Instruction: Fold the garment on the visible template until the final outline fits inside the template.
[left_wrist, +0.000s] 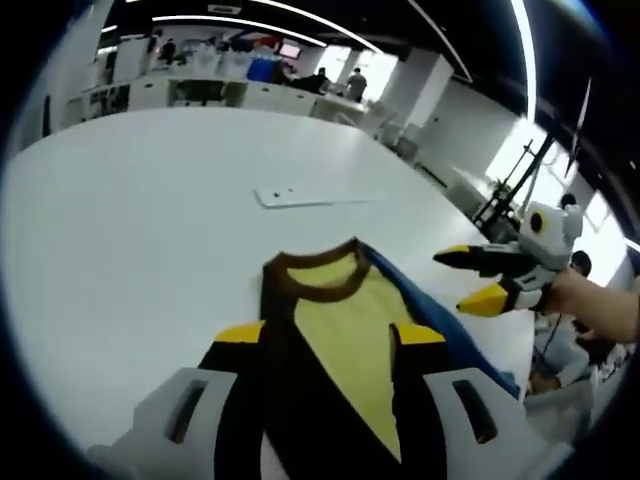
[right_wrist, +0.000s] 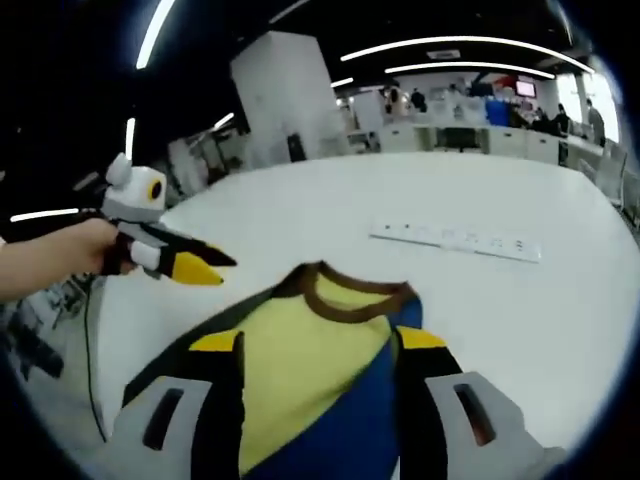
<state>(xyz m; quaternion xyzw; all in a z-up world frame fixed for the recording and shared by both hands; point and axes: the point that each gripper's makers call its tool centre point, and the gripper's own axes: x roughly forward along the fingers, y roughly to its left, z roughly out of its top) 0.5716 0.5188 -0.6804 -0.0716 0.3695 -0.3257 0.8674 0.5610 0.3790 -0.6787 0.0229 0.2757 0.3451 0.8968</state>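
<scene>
Yellow-tipped black jaws of the left gripper (left_wrist: 330, 335) stand spread and pinch nothing, poised over the shirt (left_wrist: 345, 330), which lies flat on the white table (left_wrist: 130, 230) with its brown collar (left_wrist: 315, 272) pointing away. Beside it the right gripper (left_wrist: 478, 278) hovers with its 2 jaws parted too, likely so both can take an edge for a fold. A blue sheet (right_wrist: 345, 420) partly under the shirt may be the template; a white strip (right_wrist: 455, 240) lies beyond.
</scene>
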